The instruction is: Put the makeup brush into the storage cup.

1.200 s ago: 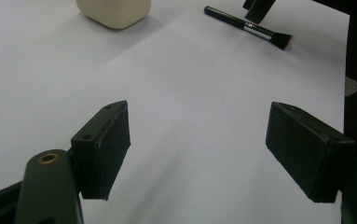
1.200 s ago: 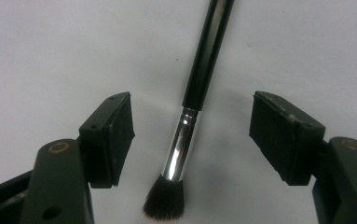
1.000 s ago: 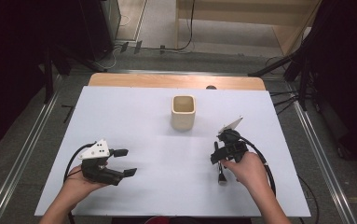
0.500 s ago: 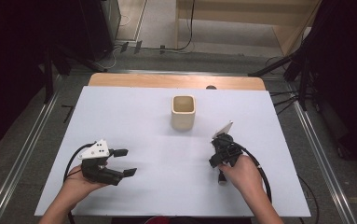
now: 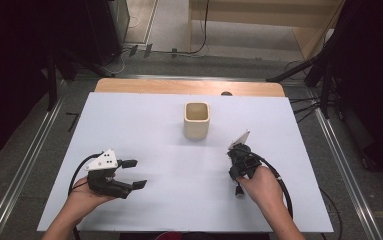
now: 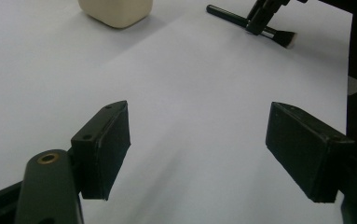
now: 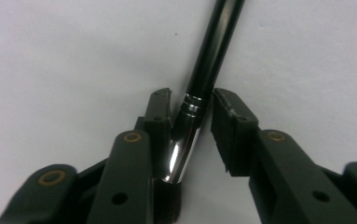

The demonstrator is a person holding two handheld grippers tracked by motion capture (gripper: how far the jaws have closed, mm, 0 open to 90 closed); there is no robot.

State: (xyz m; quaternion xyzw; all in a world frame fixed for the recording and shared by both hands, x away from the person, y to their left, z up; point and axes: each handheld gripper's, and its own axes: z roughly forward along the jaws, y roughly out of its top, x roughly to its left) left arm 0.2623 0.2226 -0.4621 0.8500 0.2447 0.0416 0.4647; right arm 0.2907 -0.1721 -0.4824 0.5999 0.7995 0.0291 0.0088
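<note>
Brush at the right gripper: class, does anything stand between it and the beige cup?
Nothing visible does. The brush lies between the jaws of the right gripper, and bare white table stretches from there to the beige cup. The left gripper sits well off to the side, jaws open.

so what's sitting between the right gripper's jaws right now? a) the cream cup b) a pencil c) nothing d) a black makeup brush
d: in the right gripper view the brush, black handle and shiny metal collar, runs between the jaws of the right gripper; whether they pinch it yet is unclear. The cup stands apart on the table.
</note>
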